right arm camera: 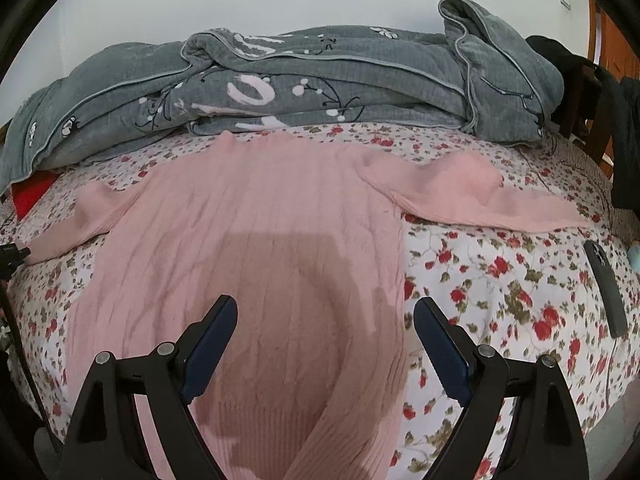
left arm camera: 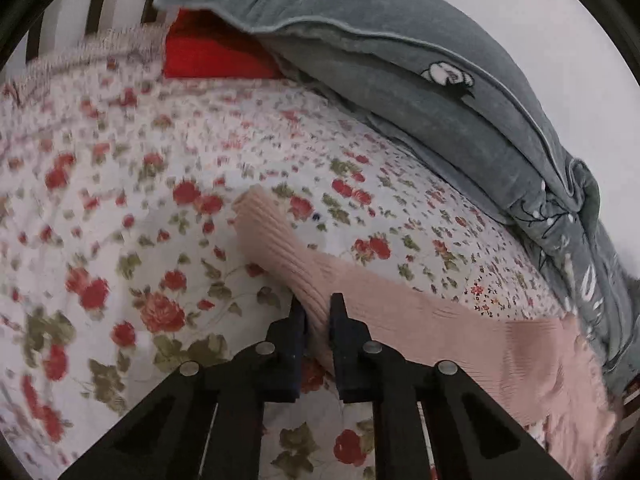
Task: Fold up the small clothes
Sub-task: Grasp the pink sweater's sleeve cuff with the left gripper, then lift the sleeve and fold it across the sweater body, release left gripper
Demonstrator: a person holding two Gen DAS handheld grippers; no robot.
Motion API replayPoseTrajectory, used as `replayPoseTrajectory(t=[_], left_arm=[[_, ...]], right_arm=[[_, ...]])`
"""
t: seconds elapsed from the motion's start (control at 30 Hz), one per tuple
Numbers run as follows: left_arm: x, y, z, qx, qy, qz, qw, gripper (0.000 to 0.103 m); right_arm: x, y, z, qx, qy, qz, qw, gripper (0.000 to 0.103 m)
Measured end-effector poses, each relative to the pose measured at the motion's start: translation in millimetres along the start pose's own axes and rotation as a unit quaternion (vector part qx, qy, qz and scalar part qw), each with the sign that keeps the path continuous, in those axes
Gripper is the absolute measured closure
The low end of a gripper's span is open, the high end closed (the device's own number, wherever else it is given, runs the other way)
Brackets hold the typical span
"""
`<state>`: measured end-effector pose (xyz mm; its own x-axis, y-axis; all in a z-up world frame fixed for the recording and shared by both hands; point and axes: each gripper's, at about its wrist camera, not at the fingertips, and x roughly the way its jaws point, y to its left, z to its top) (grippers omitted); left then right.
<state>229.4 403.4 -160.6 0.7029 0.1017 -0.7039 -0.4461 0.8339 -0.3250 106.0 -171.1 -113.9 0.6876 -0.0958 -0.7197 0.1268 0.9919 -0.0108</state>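
Observation:
A pink ribbed sweater (right arm camera: pixel 260 216) lies spread flat on the floral bedsheet (right arm camera: pixel 500 280), both sleeves out to the sides. My left gripper (left arm camera: pixel 318 312) is shut on the pink left sleeve (left arm camera: pixel 280 248), whose cuff points away from me. My right gripper (right arm camera: pixel 324 316) is open and empty, hovering over the sweater's lower body. The right sleeve (right arm camera: pixel 472 192) lies stretched toward the right edge of the bed.
A rumpled grey quilt (right arm camera: pixel 320 80) runs along the far side of the bed by the wall. A red pillow (left arm camera: pixel 208 52) peeks out under it. A dark phone (right arm camera: pixel 606 292) lies at the right of the bed. A wooden chair (right arm camera: pixel 592 92) stands beyond.

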Motion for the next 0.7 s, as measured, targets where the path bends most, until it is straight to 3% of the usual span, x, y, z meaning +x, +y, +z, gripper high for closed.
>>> replayPoseTrajectory(t=[0.17,0.27,0.33,0.4,0.53,0.7], left_arm=[[-40,-47,13,0.049,-0.046,0.024,0.9975,0.092],[-67,-88,20,0.076,-0.070,0.015,0.9945,0.092],[-83,-125,23,0.097,-0.086,0.008,0.9916,0.092],[-98,-163,21,0.121,-0.099,-0.001,0.9877,0.092],[-119,-249,-1,0.169,-0.114,-0.031,0.9784,0.092],[-123,-347,-42,0.211,-0.094,-0.087,0.9691,0.092]], right_arm=[[-1,-7,7,-0.014,-0.015,0.009,1.000,0.014],[1,-16,11,-0.012,-0.018,0.032,0.999,0.014],[8,-22,18,-0.007,-0.012,0.070,0.997,0.014],[12,-25,29,-0.011,-0.015,0.076,0.997,0.015],[7,-41,57,-0.020,-0.068,0.080,0.994,0.015],[6,-73,71,-0.022,-0.101,0.084,0.991,0.015]])
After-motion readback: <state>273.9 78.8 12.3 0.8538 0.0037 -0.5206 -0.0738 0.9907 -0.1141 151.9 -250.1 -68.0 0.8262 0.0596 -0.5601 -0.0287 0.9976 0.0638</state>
